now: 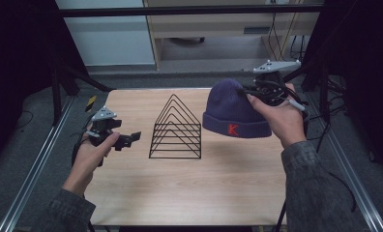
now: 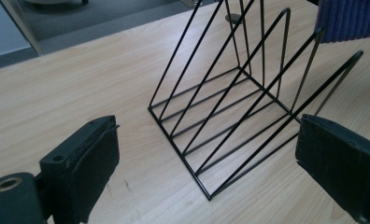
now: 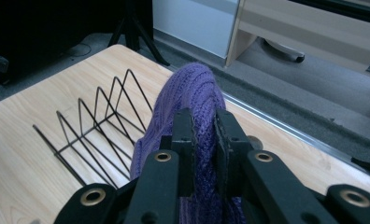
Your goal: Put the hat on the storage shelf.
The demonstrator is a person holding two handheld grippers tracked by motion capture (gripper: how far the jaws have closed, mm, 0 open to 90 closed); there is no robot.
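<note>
Left gripper (image 1: pixel 131 138) is held open and empty, left of the wire rack (image 1: pixel 176 128), jaws pointed at it; in the left gripper view the rack (image 2: pixel 239 112) is framed between the two wide-apart jaws with nothing touched. Rack is stood upright near the middle of the table (image 1: pixel 189 193), triangular dividers in a row, slots empty. Right of the rack, the purple beanie (image 1: pixel 235 111) is held clear of the table, hanging cuff-down with the red K facing the person, its left edge just beside the rack's top. Right gripper (image 1: pixel 250 92) is clamped on the beanie's crown; in the right gripper view the knit (image 3: pixel 192 93) is seen pinched between the nearly closed jaws, so only a fold of fabric is gripped, not the whole hat. Likely step: beanie to be lowered over or into the rack. Risks, as judged: a thin pinch on stretchy knit can creep out under the hat's own weight, so the hat may be dropped short of the rack. The loose cuff can be snagged on a divider tip and the light rack dragged or tipped, since it is not held down. The left gripper is not braced on the rack; if bracing is intended, a wire could be missed by jaws this wide. Cuff opening is hidden from above, so alignment with the dividers cannot be confirmed.
</note>
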